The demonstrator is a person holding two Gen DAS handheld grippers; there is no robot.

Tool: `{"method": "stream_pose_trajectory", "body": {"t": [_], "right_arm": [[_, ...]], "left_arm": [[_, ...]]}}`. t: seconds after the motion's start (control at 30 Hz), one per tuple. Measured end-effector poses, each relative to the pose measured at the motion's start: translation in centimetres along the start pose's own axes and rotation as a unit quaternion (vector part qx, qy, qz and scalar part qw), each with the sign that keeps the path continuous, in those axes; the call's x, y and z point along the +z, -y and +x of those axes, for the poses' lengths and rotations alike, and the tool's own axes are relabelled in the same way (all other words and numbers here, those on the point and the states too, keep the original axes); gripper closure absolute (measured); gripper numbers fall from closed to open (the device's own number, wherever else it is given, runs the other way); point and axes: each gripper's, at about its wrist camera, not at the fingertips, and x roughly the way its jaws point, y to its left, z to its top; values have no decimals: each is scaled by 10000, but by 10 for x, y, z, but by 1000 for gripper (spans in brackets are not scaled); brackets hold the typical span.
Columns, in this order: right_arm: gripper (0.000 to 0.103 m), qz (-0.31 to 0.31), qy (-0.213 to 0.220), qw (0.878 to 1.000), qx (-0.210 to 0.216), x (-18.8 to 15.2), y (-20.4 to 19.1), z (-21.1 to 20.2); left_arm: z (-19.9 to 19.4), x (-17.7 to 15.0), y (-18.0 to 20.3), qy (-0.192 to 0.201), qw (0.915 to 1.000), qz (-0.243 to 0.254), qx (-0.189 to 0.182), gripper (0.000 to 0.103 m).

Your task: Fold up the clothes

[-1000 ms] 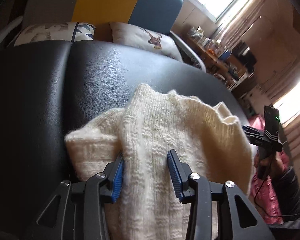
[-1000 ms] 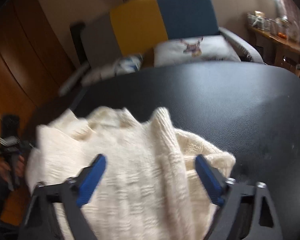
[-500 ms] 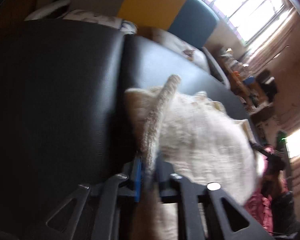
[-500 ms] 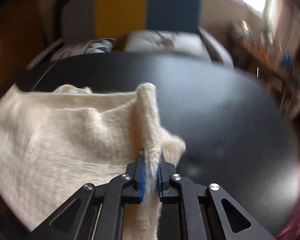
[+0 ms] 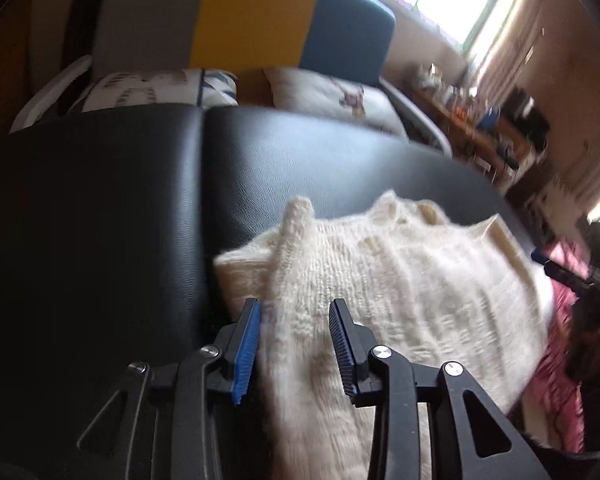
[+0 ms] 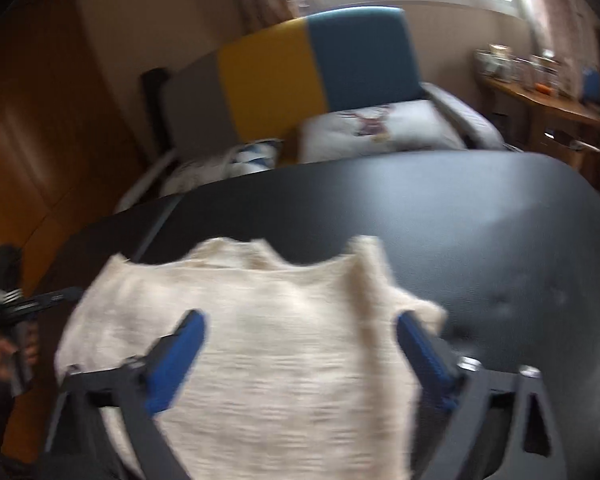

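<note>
Left gripper (image 5: 296, 344): jaws moderately apart, blue pads clear on both sides. A raised ridge of the sweater (image 5: 380, 300) runs up between the fingers; the left pad stands just beside the ridge, the right pad rests over the knit. Whether either pad touches the fabric cannot be told. Nothing is clamped.

Right gripper (image 6: 300, 352): jaws wide apart, pads blurred by motion. The sweater (image 6: 268, 340) lies under and between the fingers, spreading past the left finger. A raised fold of knit stands near the right finger. No grasp is visible.

Sweater: cream knit, lying on the black padded table (image 5: 120, 200), on the near part of the surface. In the left wrist view it sits on the right-hand section, just right of the seam between the two pads, and reaches toward the right edge. Its far edge is uneven, with two raised peaks. A lower layer shows at its left corner beneath the ridge.

Surroundings: a sofa (image 5: 252, 20) with grey, yellow and blue back panels stands beyond the table's far edge, with two printed cushions (image 5: 328, 92) on its seat. A wooden sideboard (image 6: 548, 96) carrying small items stands at the right under a window. Pink cloth (image 5: 560, 360) lies past the table's right edge.
</note>
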Motion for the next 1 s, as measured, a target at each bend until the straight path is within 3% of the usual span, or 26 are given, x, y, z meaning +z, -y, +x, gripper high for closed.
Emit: {"method": "stream_pose_trajectory", "body": {"t": [0.03,0.17,0.23,0.33,0.4,0.47,0.53,0.67,0.77,0.9,1.0], "right_arm": [[0,-68,-141,9998,89,5,-8,7],[0,-270,-338,9991,-16,14,-31,36],[0,-338,-516,9978,-252,16,-38,54],[0,-383,-1040,9910,-749,14,-39,89],[0,-371,-1353,9859,-917,10,-35,109],[0,-263,-1159,9890,-876,7,-32,108],[0,-202,-1109,9902,-820,6,-31,105],[8,-343,-1011,9900,-922,4,-36,97],[9,-386,-914,9904,-964,3,-41,94],[8,-236,-945,9916,-856,1,-36,93],[8,-310,-963,9913,-847,0,-36,94]], "left_arm": [[5,2,2,-58,10000,-55,12,69],[6,-4,-1,159,9987,-487,53,93],[8,-12,-8,189,9965,-789,221,93],[9,-24,-11,190,9950,-836,519,93],[5,-26,-7,210,9937,-722,827,88],[-3,-26,-1,291,9924,-580,1048,77],[-18,-23,12,540,9926,-362,1028,77],[-34,-17,49,680,9969,259,293,70],[-14,-6,68,287,9981,541,79,69],[33,11,67,-492,9985,113,-226,66],[49,11,68,-616,9980,-63,-149,66]]}}
